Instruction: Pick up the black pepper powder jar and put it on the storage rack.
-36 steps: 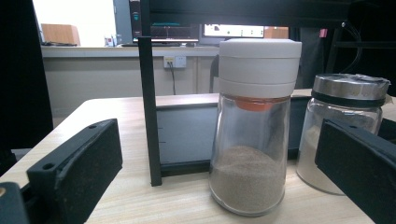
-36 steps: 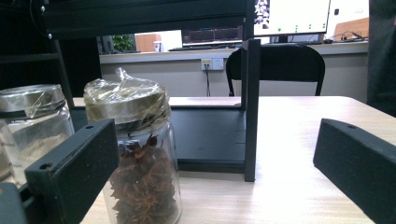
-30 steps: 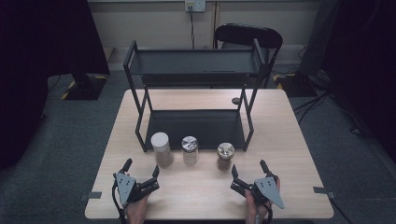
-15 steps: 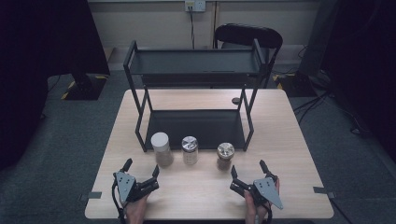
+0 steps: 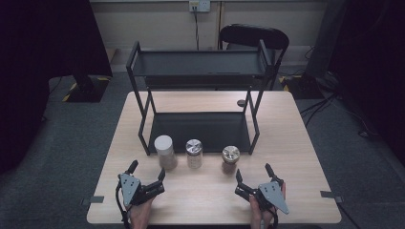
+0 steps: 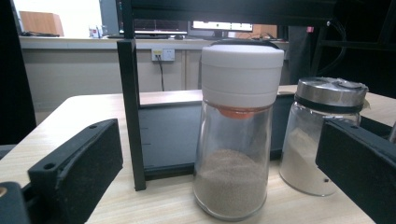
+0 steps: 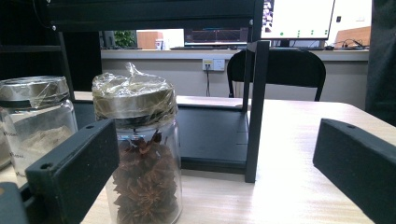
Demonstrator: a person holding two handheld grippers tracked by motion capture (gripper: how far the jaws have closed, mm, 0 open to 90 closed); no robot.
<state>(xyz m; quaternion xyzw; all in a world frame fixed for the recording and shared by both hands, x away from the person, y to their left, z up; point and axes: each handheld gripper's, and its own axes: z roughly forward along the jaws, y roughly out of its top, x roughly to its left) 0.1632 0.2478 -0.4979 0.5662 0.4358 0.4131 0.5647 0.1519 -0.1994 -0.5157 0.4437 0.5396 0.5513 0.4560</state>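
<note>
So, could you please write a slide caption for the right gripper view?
Open right gripper faces a star anise jar before the black rack.

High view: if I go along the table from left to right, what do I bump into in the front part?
Left gripper → white-lid jar → silver-lid jar → star anise jar → right gripper. Both grippers are open, holding nothing.
</note>
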